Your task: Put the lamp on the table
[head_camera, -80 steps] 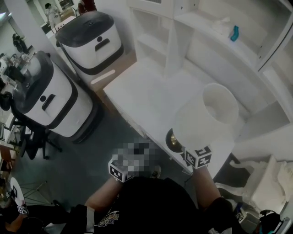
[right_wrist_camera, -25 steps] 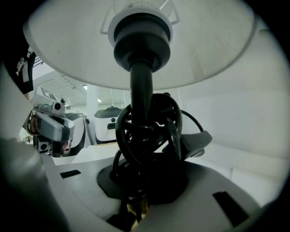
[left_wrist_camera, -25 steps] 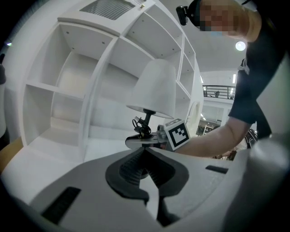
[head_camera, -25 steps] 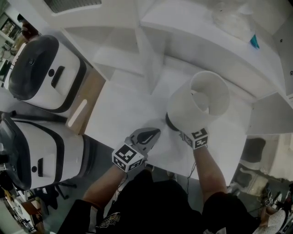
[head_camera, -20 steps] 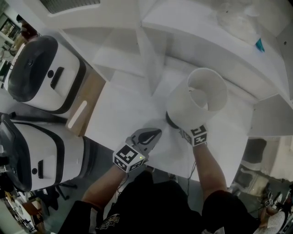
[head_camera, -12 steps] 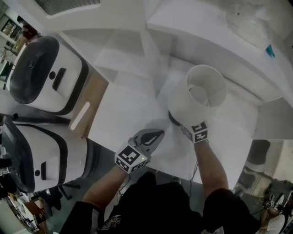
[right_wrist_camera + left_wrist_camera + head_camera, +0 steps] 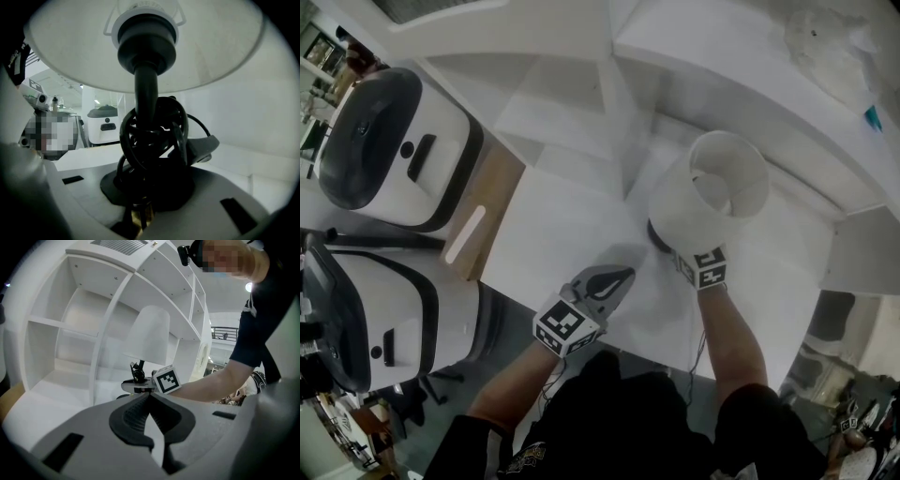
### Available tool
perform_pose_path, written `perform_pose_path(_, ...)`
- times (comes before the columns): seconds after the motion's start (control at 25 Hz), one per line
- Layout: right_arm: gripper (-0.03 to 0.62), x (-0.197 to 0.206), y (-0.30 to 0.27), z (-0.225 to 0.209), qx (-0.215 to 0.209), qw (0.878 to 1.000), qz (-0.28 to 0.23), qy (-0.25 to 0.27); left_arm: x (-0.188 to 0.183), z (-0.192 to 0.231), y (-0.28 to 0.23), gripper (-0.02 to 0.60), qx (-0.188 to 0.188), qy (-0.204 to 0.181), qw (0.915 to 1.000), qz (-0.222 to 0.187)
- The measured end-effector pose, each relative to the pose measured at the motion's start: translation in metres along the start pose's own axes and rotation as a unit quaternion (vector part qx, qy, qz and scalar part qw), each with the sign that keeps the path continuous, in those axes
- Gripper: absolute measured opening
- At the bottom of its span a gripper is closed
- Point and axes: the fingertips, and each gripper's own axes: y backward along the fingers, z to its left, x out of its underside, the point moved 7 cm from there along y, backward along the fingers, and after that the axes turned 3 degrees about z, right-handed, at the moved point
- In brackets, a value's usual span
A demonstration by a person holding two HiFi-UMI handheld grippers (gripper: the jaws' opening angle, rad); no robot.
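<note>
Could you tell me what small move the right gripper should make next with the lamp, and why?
Probably ease the lamp straight down until its base sits flat on the white table, before any release. The right gripper is clamped low on the stem, under the coiled cord, with the lamp upright over the table, and no view shows whether the base already rests there.

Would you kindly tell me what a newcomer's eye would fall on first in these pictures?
The lamp with its wide white shade stands out, at the right of the white table, with a black cord coiled round its stem. The right gripper is shut on that stem, near the base, while the left gripper is shut and empty by the table's near edge. Two white machines stand on the floor at left.
</note>
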Motion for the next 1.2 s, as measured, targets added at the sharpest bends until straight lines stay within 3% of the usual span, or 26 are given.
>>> perform_pose_path(0.68,0.081,0.01,0.0,0.003,-0.014,1.0,0.003,0.0,0.001,-0.002,0.001,0.006,-0.005,0.0,1.0,0.006)
perform_pose_path(1.2,0.16,0.031,0.034,0.004,-0.004,0.999,0.01,-0.042,0.005,-0.033,0.006,0.006,-0.018,0.005,0.9998,-0.003)
